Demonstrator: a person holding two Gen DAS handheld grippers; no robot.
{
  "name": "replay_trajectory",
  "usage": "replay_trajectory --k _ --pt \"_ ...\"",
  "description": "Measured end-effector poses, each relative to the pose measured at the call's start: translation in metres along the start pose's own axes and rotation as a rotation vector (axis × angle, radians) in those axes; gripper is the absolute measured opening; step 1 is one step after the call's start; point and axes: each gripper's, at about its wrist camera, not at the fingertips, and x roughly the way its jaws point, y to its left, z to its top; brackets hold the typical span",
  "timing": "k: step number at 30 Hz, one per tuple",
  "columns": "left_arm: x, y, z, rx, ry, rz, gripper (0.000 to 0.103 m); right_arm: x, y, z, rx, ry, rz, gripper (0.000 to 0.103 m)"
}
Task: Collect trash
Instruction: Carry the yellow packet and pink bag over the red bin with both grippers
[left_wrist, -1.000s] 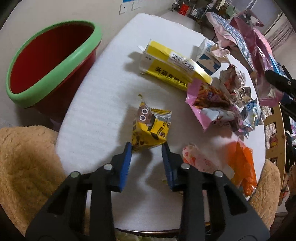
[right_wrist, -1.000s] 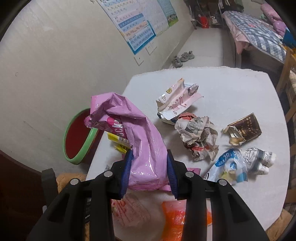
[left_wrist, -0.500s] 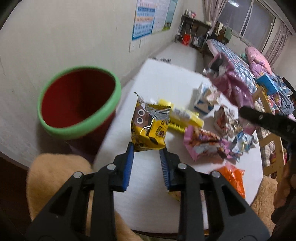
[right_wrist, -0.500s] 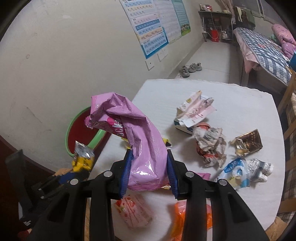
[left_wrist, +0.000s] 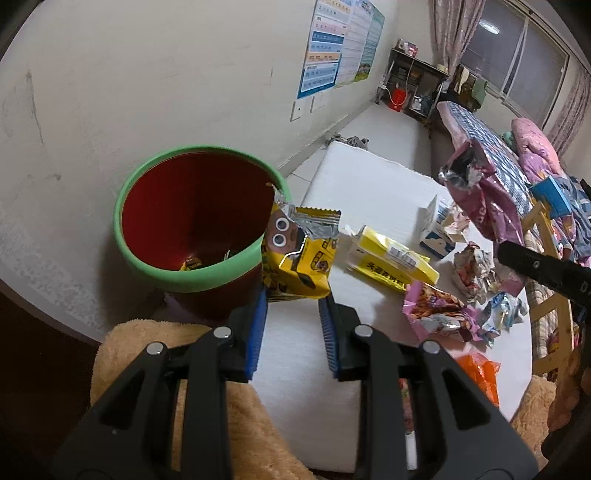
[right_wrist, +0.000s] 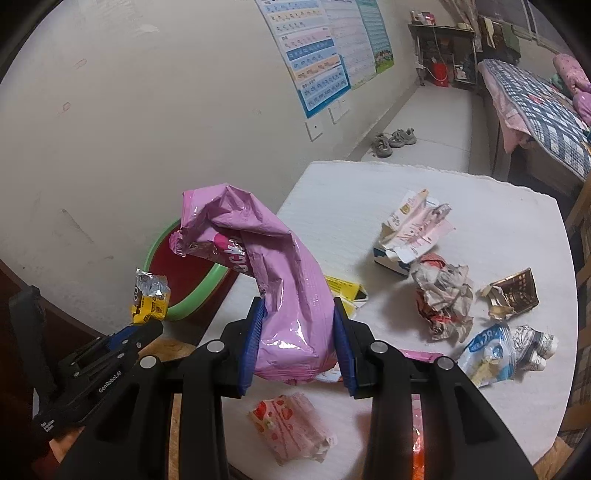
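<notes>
Trash is lying all over the white table (right_wrist: 369, 192), and two pieces are being held up in the air. The left gripper (left_wrist: 291, 306) is pinching the bottom of a yellow snack wrapper (left_wrist: 299, 258) with googly eyes on it. That wrapper is hanging just beside the green rim of the red bin (left_wrist: 192, 225), at the table's edge. Deep inside the bin a few small scraps are showing, but they are too small to make out. The bin's bottom is hiding behind a fuzzy tan cushion (left_wrist: 147, 354).

The right gripper (right_wrist: 299, 325) is squeezing a big pink bag (right_wrist: 280, 291). Only part of its white writing is showing; it is looking like "OCK", and the rest is folding out of sight. The bag is covering most of the bin in the right wrist view.

On the table, a yellow box (left_wrist: 391, 262) is showing black writing and a barcode, too blurry to read. A torn white carton (right_wrist: 410, 236), a crumpled paper ball (right_wrist: 443, 302), a brown foil pack (right_wrist: 513, 295) and a blue and white packet (right_wrist: 491, 354) are sitting close together. A pink strawberry wrapper (right_wrist: 291, 421) is lying near the front edge. An orange wrapper (left_wrist: 480, 373) is getting cut off behind the fingers. The side gripper's label is reading "GenRobot.AI".

The far half of the table is lying bare. The bin's mouth is standing wide open.
</notes>
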Motion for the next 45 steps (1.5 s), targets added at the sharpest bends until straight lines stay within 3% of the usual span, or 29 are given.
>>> replay_trajectory --k 14,30,45 --pt "0.0 0.021 0.005 -0.039 -0.026 0.031 0.027 0.015 0.036 0.009 -0.081 0.015 0.03 0.036" --pt "-0.012 0.063 0.021 -0.073 -0.09 0.134 0.027 0.047 0.075 0.019 -0.166 0.066 0.068 0.036" --pt "0.019 0.099 0.046 -0.109 -0.084 0.176 0.027 0.109 0.109 0.058 -0.24 0.143 0.087 0.036"
